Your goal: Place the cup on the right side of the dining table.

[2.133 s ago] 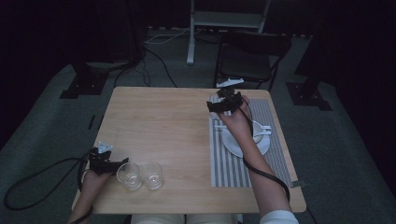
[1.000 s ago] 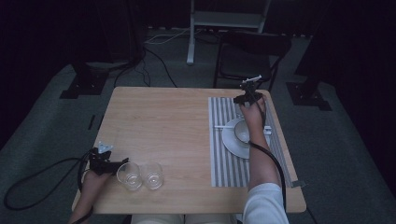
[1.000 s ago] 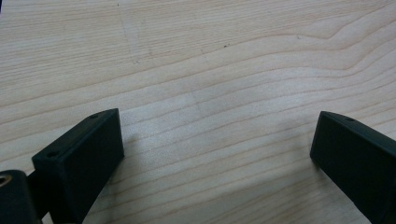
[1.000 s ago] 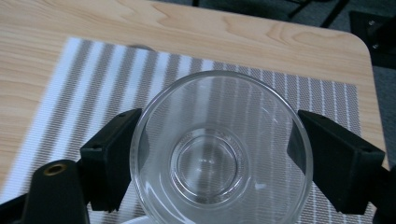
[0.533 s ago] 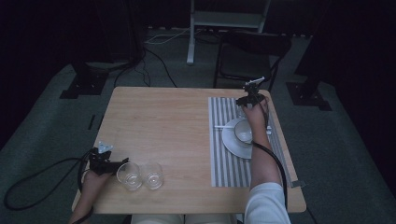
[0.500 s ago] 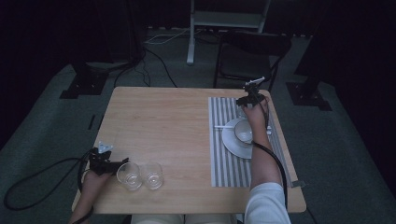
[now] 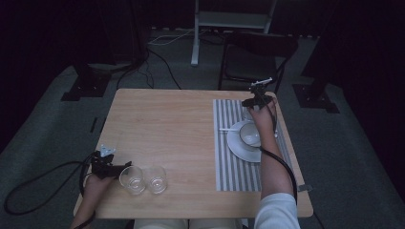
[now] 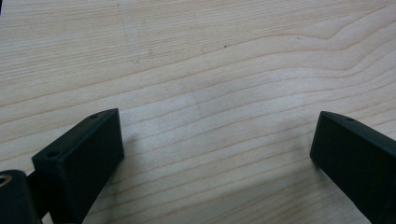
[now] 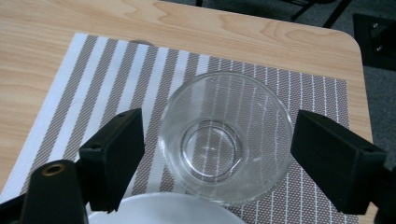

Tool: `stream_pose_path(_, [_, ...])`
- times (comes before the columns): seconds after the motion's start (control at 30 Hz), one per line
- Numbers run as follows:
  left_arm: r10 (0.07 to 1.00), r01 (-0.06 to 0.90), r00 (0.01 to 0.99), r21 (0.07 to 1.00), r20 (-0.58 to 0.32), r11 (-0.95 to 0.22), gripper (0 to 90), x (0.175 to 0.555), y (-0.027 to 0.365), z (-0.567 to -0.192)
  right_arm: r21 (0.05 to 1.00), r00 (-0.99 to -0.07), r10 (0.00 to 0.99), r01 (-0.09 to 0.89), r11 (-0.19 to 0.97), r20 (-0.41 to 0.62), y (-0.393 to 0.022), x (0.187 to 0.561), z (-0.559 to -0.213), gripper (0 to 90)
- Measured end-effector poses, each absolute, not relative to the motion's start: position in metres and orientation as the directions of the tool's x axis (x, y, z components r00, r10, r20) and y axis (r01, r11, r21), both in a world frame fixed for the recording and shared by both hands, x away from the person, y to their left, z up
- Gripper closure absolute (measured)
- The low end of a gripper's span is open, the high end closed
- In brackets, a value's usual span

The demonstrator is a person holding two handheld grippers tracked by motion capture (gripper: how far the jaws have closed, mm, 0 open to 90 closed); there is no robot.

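Right gripper view | glass bowl [image 9: 226,137] on striped placemat [image 9: 116,84] is bracketed by wide jaws, untouched | grasp step judged pending; closing is called for.

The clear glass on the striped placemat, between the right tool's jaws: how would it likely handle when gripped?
The glass looks smooth and hard, so it would probably be slippery against the flat jaws of the right tool. It seems thin-walled, likely fragile if squeezed. Upright on the placemat with a wide base, it should resist tipping.

brown-striped white placemat [image 9: 121,88], pale wooden table [image 7: 162,124]
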State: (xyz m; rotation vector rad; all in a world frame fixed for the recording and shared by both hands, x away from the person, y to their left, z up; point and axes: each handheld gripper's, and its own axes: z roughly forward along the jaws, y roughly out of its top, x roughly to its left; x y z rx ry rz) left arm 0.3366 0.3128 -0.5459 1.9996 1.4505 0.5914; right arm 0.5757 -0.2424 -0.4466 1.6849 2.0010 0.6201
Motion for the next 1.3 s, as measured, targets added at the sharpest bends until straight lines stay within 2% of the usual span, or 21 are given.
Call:
stream_pose_path(0.17, [0.952,0.688,0.306,0.688,0.011,-0.23,3.1,0.337,0.313,-0.546,0.612,-0.194,0.98,0.769,0.183,-0.05,-0.23,0.569,-0.446,17.1])
stream_pose_path(0.63, [0.952,0.688,0.306,0.688,0.011,-0.229,3.1,0.337,0.313,-0.546,0.655,-0.336,0.941,0.719,0.233,0.034,-0.188,0.537,-0.445,16.8])
stream_pose_path(0.77, [0.952,0.689,0.306,0.687,0.011,-0.23,3.1,0.337,0.313,-0.546,0.664,-0.379,0.924,0.705,0.251,0.052,-0.176,0.526,-0.444,12.6])
stream_pose_path(0.97, [0.952,0.689,0.306,0.688,0.011,-0.23,3.1,0.337,0.313,-0.546,0.671,-0.438,0.899,0.672,0.313,0.019,-0.16,0.508,-0.447,12.6])
stream_pose_path(1.3, [0.952,0.689,0.306,0.687,0.011,-0.23,3.1,0.337,0.313,-0.546,0.678,-0.502,0.864,0.646,0.35,0.033,-0.142,0.478,-0.458,12.6])
